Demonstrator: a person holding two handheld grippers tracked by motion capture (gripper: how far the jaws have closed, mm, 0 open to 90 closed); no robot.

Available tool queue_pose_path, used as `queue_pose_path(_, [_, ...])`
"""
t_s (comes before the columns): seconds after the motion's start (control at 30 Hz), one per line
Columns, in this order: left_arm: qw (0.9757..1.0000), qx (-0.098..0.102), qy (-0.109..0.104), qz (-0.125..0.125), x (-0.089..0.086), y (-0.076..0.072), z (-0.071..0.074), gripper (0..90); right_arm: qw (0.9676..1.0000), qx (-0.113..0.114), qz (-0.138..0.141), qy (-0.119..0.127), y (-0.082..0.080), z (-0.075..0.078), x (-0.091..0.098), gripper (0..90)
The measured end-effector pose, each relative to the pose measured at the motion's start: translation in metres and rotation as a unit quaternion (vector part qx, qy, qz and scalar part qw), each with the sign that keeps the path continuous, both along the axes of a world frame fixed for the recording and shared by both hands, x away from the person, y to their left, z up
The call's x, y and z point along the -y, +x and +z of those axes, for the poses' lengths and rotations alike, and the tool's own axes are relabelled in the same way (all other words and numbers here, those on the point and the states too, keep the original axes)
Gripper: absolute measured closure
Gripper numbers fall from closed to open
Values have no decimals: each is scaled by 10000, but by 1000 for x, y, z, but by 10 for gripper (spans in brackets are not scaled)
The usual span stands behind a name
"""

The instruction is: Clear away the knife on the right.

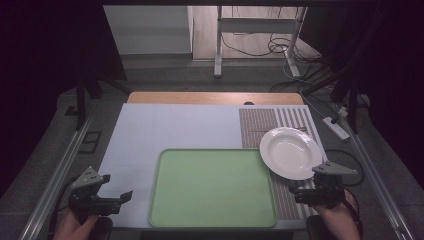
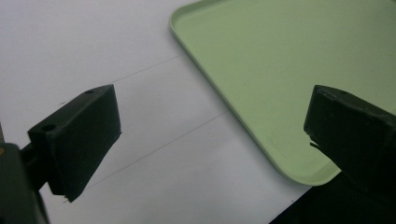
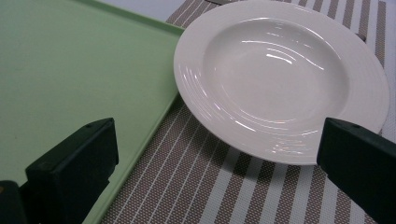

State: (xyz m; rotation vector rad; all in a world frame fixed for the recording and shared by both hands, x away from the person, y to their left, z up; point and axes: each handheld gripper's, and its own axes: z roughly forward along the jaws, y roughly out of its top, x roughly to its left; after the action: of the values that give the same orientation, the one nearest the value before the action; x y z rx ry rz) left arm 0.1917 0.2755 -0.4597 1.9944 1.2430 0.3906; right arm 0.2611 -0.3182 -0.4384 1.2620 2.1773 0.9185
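From above, the green tray [image 1: 212,187] sits empty at the near middle of the white table [image 1: 165,130], and a white plate [image 1: 290,152] lies on the striped placemat [image 1: 272,125] to its right, its left rim just overlapping the tray's far right corner. The left gripper [image 1: 117,200] hangs off the tray's near left corner, jaws parted and empty. The right gripper [image 1: 302,192] hovers just this side of the plate, holding nothing.

Over to the left gripper view: the left gripper [image 2: 210,135] has its jaws spread wide, bare table between them, and the tray [image 2: 280,70] runs off to the right with its rounded corner under the right jaw.

Now the right gripper view: the right gripper [image 3: 219,158] is wide open, the plate [image 3: 280,79] straight ahead, the placemat [image 3: 210,186] beneath and the tray [image 3: 70,70] alongside at left. The plate looks like glazed ceramic, though that is hard to confirm in this dim light: stiff, fairly heavy, glossy and likely slick, and it would chip if dropped. The broad ridged rim nearest the jaws seems the best place to pinch, one jaw under the lip and one on top.
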Motion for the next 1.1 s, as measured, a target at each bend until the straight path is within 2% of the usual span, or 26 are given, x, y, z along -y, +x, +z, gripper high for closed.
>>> queue_pose_path(0.7, [10000, -2, -4, 2, 0, 0, 0, 41, 9998, -66, 74, 143, 1, 0, 2, 0])
queue_pose_path(0.83, [10000, -3, 4, 0, 0, 0, 0, 40, 9994, -170, 234, 186, 2, 0, 2, 0])
queue_pose_path(0.93, [10000, 0, 11, -2, 0, 0, 0, 40, 9993, -177, 304, 113, 2, 0, 0, 0])
queue_pose_path(0.97, [10000, -3, 5, -2, 0, 0, 0, 41, 9992, -180, 362, 4, 2, -1, -3, 0])
queue_pose_path(1.1, [10000, -17, 38, -8, 1, 0, 0, 41, 9991, -255, 324, -129, 3, -2, -5, 0])
